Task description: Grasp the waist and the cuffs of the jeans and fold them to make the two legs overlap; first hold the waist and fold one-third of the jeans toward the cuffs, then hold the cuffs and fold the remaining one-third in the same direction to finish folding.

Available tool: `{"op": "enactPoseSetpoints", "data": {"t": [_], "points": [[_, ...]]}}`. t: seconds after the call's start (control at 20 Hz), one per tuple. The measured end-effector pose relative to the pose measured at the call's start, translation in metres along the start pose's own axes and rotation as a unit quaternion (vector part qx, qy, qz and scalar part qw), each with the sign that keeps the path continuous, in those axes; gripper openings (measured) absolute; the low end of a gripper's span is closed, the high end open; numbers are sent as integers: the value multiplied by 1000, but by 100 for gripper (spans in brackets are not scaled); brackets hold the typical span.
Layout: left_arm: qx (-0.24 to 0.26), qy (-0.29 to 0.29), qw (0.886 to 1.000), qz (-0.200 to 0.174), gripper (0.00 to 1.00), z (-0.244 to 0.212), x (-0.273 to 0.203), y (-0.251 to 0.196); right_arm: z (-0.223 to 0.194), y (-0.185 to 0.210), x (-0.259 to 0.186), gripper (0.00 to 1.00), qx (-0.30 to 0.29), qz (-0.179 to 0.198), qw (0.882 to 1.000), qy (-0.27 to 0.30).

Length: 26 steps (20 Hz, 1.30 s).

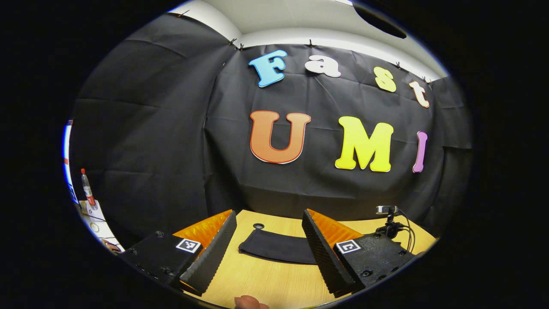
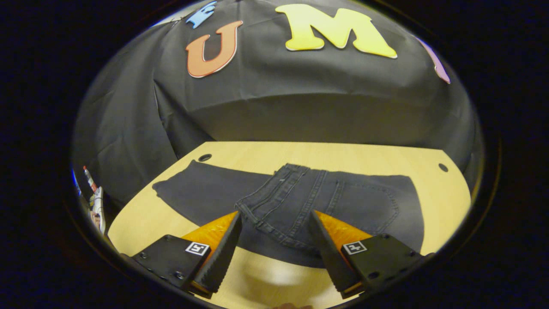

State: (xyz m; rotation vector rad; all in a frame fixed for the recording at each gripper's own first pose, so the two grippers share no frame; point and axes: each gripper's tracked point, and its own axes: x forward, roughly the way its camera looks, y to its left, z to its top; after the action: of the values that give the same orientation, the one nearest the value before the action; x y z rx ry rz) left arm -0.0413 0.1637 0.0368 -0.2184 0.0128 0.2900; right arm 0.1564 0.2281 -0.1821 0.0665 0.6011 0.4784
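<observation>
Dark jeans (image 2: 296,201) lie flat on wooden desk (image 2: 364,156), waist section already folded over legs, waistband, seams and back pocket facing up, cuff end stretching left. Right tool (image 2: 274,246) hovers spread above waistband, gripping nothing. Left tool (image 1: 268,249) gapes wide above desk, cuff end beyond fingers.

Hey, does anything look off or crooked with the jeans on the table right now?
Nothing damaged or spilled. The jeans lie flat on the table, waist part already folded over the legs. The folded waistband edge runs at a slant rather than square to the legs. Both the right gripper and the left gripper are open, holding nothing.
</observation>
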Motion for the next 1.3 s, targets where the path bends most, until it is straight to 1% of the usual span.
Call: {"op": "enactPoseSetpoints", "data": {"t": [0.05, 0.1, 0.15, 0.2, 0.25, 0.3, 0.35, 0.4, 0.45, 0.55, 0.6, 0.65, 0.7, 0.75, 0.8, 0.85, 0.9, 0.95, 1.0, 1.05, 1.1, 1.25, 1.3], "points": [[-4, 1, 1000, -2, 98, -2, 5, 0, 9, -2, -8, 98, 1, 2, 1000, -12], [-8, 4, 1000, -5, 98, -5, 12, -1, 20, -7, -16, 94, 2, 1, 1000, -24], [-14, 7, 1000, -9, 99, -8, 17, -2, 33, -11, -25, 99, 3, -1, 999, -37], [-22, 12, 1000, -13, 99, -11, 25, -3, 48, -15, -35, 94, 7, -2, 999, -53], [-35, 16, 999, -17, 99, -16, 34, -5, 63, -18, -45, 99, 12, -3, 998, -70], [-58, 26, 998, -29, 98, -24, 45, -6, 79, -23, -57, 99, 17, -6, 996, -86], [-94, 48, 993, -48, 98, -37, 52, -15, 93, -30, -72, 99, 23, -10, 994, -102], [-136, 77, 985, -69, 98, -52, 60, -24, 107, -37, -87, 99, 32, -11, 993, -114], [-168, 105, 977, -78, 98, -69, 66, -25, 122, -43, -105, 94, 42, -12, 991, -128], [-233, 155, 957, -77, 99, -107, 85, -21, 155, -62, -143, 94, 51, -22, 985, -165], [-275, 178, 942, -72, 99, -123, 95, -17, 170, -74, -163, 99, 50, -32, 981, -186], [-330, 198, 921, -66, 99, -139, 102, -13, 182, -87, -183, 99, 48, -42, 977, -203], [-391, 213, 894, -55, 99, -153, 108, -9, 192, -99, -202, 94, 46, -53, 974, -217], [-448, 224, 865, -41, 99, -164, 117, -3, 199, -110, -221, 94, 45, -65, 970, -228], [-496, 225, 839, -20, 99, -177, 127, 5, 205, -122, -238, 94, 45, -76, 967, -237], [-531, 221, 818, 0, 99, -188, 137, 15, 206, -133, -253, 99, 43, -90, 964, -246], [-557, 218, 801, 18, 99, -197, 146, 23, 208, -146, -268, 94, 43, -105, 961, -253], [-577, 216, 787, 31, 99, -205, 156, 29, 210, -157, -283, 94, 43, -119, 958, -258], [-587, 218, 779, 39, 99, -211, 162, 31, 210, -167, -295, 94, 45, -132, 955, -262], [-588, 223, 776, 50, 99, -221, 160, 39, 210, -176, -305, 94, 47, -144, 952, -265], [-587, 229, 774, 58, 100, -230, 165, 38, 211, -183, -313, 94, 48, -153, 951, -266], [-589, 236, 769, 78, 99, -248, 181, 43, 212, -198, -330, 94, 42, -173, 946, -270], [-586, 239, 770, 83, 99, -252, 185, 44, 211, -201, -333, 94, 39, -179, 945, -270]]}}
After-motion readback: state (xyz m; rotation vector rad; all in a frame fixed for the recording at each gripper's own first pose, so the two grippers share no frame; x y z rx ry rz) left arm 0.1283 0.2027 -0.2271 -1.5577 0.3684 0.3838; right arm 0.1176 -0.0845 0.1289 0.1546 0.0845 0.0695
